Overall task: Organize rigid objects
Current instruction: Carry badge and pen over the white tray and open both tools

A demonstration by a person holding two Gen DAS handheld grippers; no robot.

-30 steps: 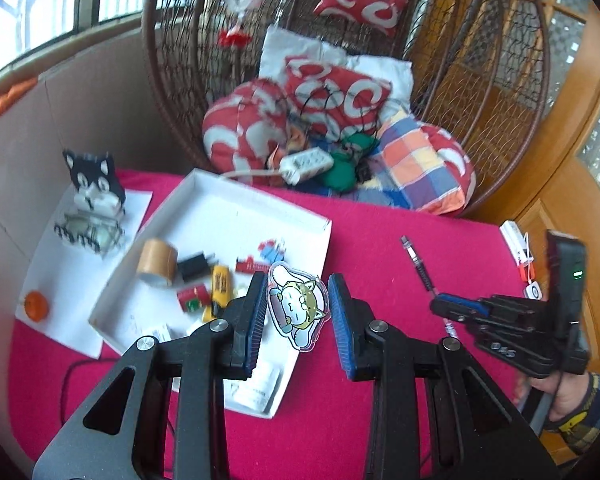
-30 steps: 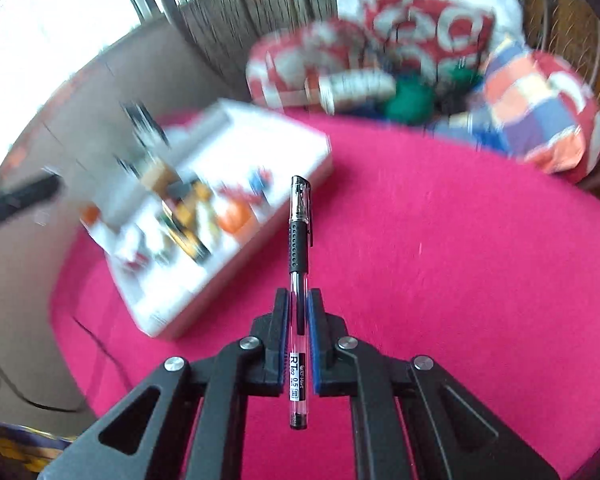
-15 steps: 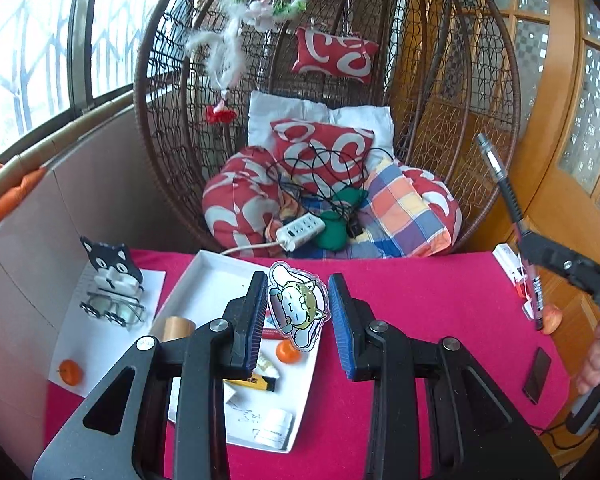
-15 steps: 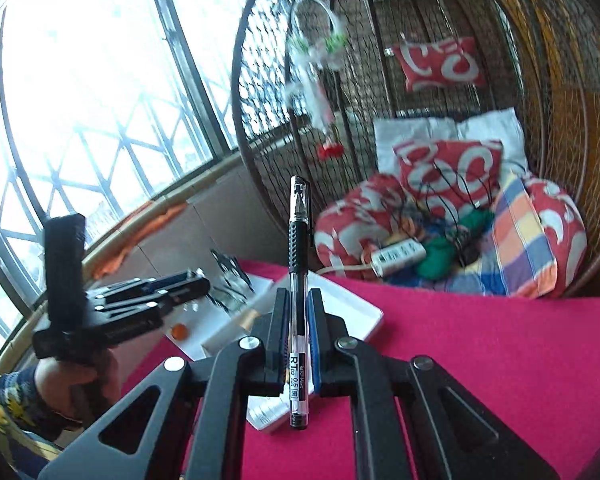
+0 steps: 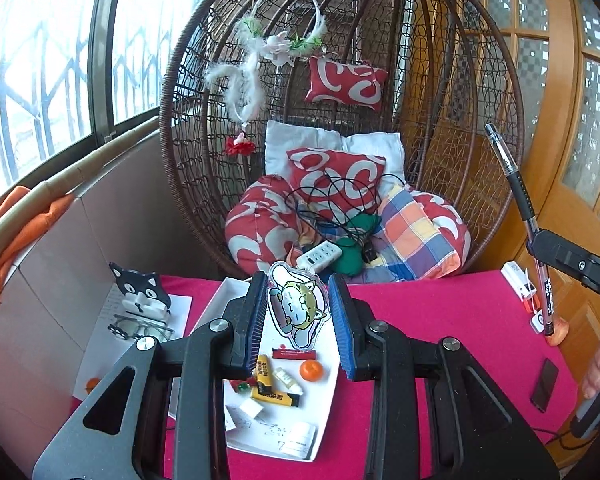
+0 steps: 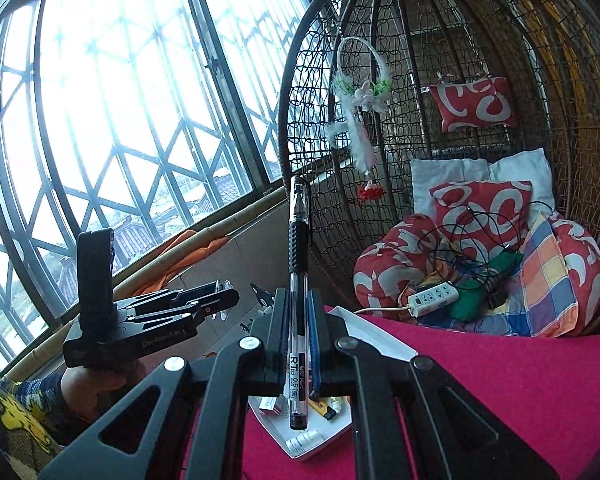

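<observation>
My left gripper (image 5: 298, 290) is shut on a flat cat-shaped cartoon figure (image 5: 296, 310) and holds it above the white tray (image 5: 326, 408). The tray carries an orange ball (image 5: 311, 371), a yellow tube (image 5: 274, 390) and other small items. My right gripper (image 6: 299, 298) is shut on a clear black-grip pen (image 6: 299, 248), which points up and forward. In the left wrist view the right gripper (image 5: 540, 246) appears at the right edge with the pen (image 5: 516, 196) raised. The left gripper (image 6: 226, 296) shows at the left of the right wrist view, over a hand.
A red-covered table (image 5: 440, 320) holds a dog-shaped stand with glasses (image 5: 140, 312) on paper at the left. A black slab (image 5: 544, 384) and white clips (image 5: 520, 284) lie at the right. Behind stands a wicker hanging chair (image 5: 340, 120) with cushions and a power strip (image 5: 320, 258).
Both grippers have risen and tilted upward, so the views now take in the chair and window instead of mostly tabletop. The pen and the cat figure stay gripped.
</observation>
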